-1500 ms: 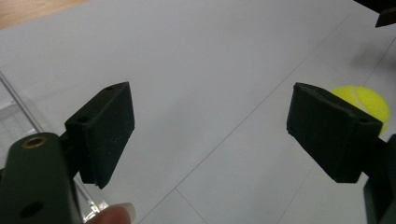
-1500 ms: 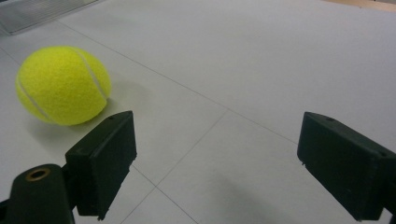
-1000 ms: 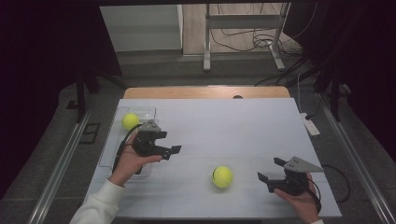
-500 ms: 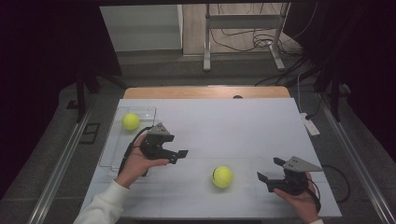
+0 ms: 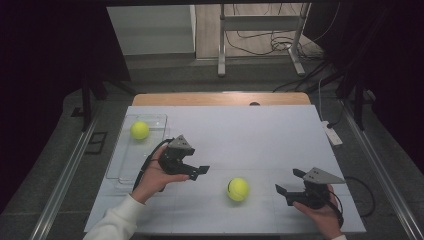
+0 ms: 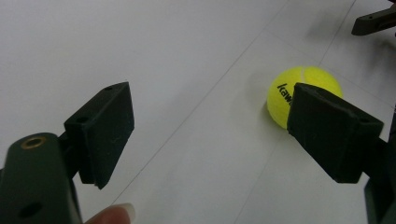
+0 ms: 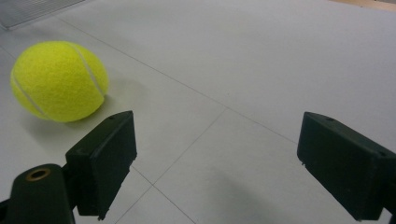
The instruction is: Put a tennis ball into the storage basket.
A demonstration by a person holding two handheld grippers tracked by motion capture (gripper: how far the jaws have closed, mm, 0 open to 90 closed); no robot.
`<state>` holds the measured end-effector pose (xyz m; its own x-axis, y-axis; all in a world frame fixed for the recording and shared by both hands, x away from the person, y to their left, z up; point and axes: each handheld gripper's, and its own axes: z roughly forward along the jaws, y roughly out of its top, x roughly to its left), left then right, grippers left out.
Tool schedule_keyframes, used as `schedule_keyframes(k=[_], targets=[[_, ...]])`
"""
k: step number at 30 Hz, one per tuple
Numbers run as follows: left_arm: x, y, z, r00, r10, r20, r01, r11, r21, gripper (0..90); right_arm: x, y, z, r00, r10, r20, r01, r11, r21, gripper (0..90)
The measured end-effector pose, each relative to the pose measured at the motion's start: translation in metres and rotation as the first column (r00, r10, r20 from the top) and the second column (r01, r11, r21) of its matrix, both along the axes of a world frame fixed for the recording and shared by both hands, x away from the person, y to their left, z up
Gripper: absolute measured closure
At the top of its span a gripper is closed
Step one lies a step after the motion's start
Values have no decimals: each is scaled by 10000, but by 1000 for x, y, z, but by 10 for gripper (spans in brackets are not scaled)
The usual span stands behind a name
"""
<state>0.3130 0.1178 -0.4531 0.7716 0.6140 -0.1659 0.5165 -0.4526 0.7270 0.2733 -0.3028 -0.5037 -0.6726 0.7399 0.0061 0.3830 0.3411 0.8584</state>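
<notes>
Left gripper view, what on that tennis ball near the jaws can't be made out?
- Tennis ball: its black lettering is cut short by the left gripper's near jaw in the left gripper view.
- Same ball in the high view: too small to read any print.
- Same ball in the right gripper view: only seams show; the lettering faces away.

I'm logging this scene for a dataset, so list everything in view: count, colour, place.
tennis balls: two, yellow-green; one on the table between the grippers, one in the tray
tray: one, clear, at the table's left edge
table: one, white top, centre
power strip: one, white, at the table's right edge
metal stand: one, grey, on the floor beyond the table
left gripper: one, black, open, empty, left of the near ball
right gripper: one, black, open, empty, right of it
</notes>
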Motion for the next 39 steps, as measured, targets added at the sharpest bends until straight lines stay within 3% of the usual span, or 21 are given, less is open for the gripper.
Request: schedule_keyframes(k=[31,39], targets=[[-3,-22,-6,9980,-598,-221,600,9982,80,152,0,0,-1,10000,17,-42,-17,10000,-96,122],[-6,-29,-5,9953,-959,-147,959,9954,-21,141,1,0,-1,10000,34,-36,-34,9999,-109,122]])
